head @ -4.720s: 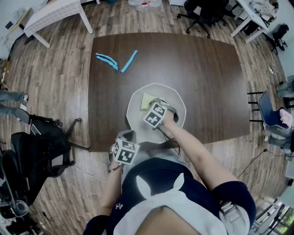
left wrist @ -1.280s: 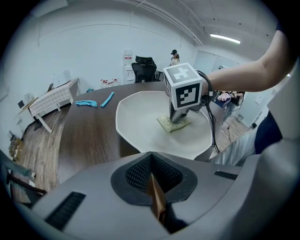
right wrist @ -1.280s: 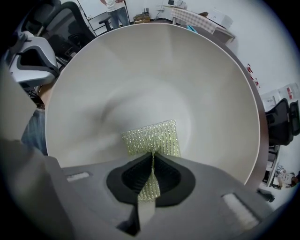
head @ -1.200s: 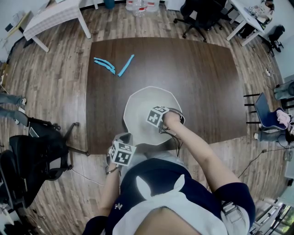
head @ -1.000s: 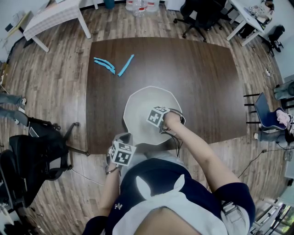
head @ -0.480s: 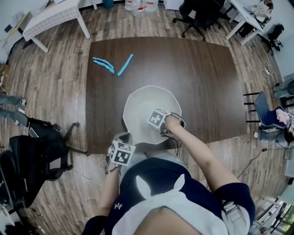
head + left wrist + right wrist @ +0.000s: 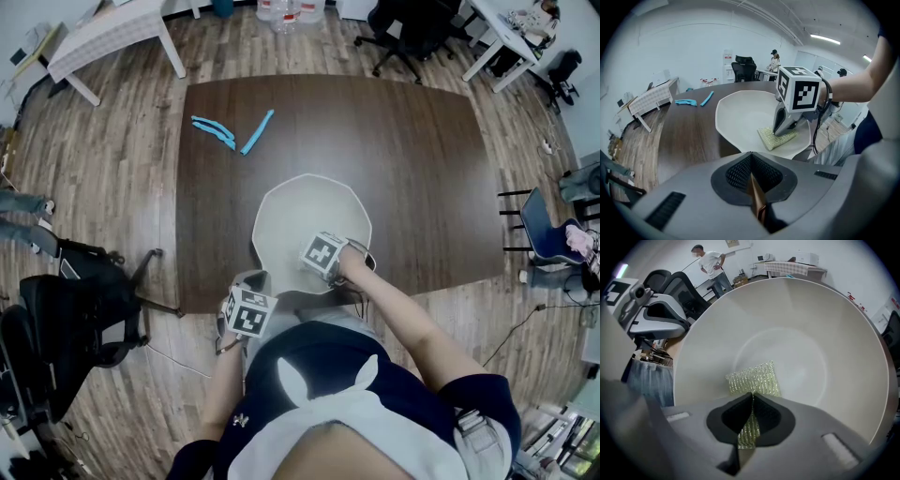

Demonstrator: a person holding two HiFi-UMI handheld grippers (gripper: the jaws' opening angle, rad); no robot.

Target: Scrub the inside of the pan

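A white pan [image 7: 300, 211] sits on the dark table near its front edge. My right gripper [image 7: 319, 264] points steeply down into the pan's near side, shut on a yellow-green scrub pad [image 7: 752, 378]. The pad lies flat against the pan's inner surface [image 7: 797, 357]. From the left gripper view the pad [image 7: 777, 137] shows under the right gripper [image 7: 782, 132]. My left gripper [image 7: 255, 283] stays at the pan's near-left rim, shut on the brown pan handle [image 7: 757, 201]. In the head view the marker cube hides the pad.
Two light-blue tools [image 7: 230, 131] lie on the far left of the table [image 7: 422, 150]. A black office chair [image 7: 70, 309] stands on the wood floor at the left. A white table [image 7: 108, 33] and more chairs stand beyond the far edge.
My right gripper has slid with the pad from the pan's right middle toward its near rim. The left gripper and the pan have not moved.
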